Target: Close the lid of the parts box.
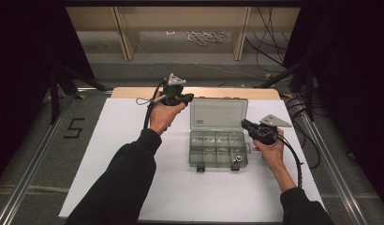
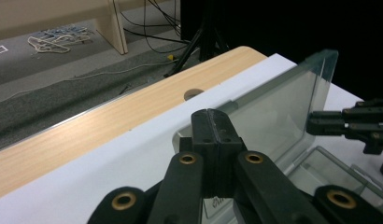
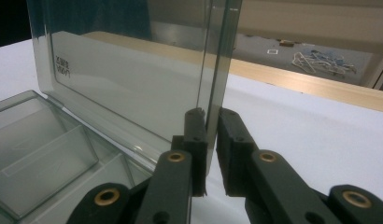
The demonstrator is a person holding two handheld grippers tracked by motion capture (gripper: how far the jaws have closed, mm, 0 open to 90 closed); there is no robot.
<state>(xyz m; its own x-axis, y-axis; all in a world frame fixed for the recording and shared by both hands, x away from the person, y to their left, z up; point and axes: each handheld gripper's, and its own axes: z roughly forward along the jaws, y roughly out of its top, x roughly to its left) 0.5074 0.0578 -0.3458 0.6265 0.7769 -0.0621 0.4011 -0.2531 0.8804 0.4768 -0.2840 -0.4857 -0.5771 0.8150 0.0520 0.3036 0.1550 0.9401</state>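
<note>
**Organizer box open, lid held upright from both sides**

The clear plastic organizer box [image 1: 218,150] sits near the middle of the white surface [image 1: 110,178], its lid [image 1: 219,114] swung up and standing close to vertical on the far side of the tray. 2 latches at the near edge hang undone. Most compartments look bare; a small metallic item [image 1: 236,158] lies in the near right compartment, too small to identify.

The left gripper [image 1: 186,99] is at the lid's upper left corner. In the left gripper view its jaws are pressed together, tips at the lid's edge [image 2: 273,116]; whether they pinch the plastic or merely rest against it, I cannot tell.

The right gripper [image 1: 245,124] meets the lid's right edge. In the right gripper view the jaws straddle that thin edge [image 3: 217,70], 1 on each side, open only a sliver and seemingly clamped on the lid.

Judging by this layout, unlatching and raising the lid are done. What remains depends on the direction of the work: either lowering the lid fully open or bringing it down over the tray and snapping both latches. Neither gripper is near the compartments, so handling the contents is not in hand now.
</note>
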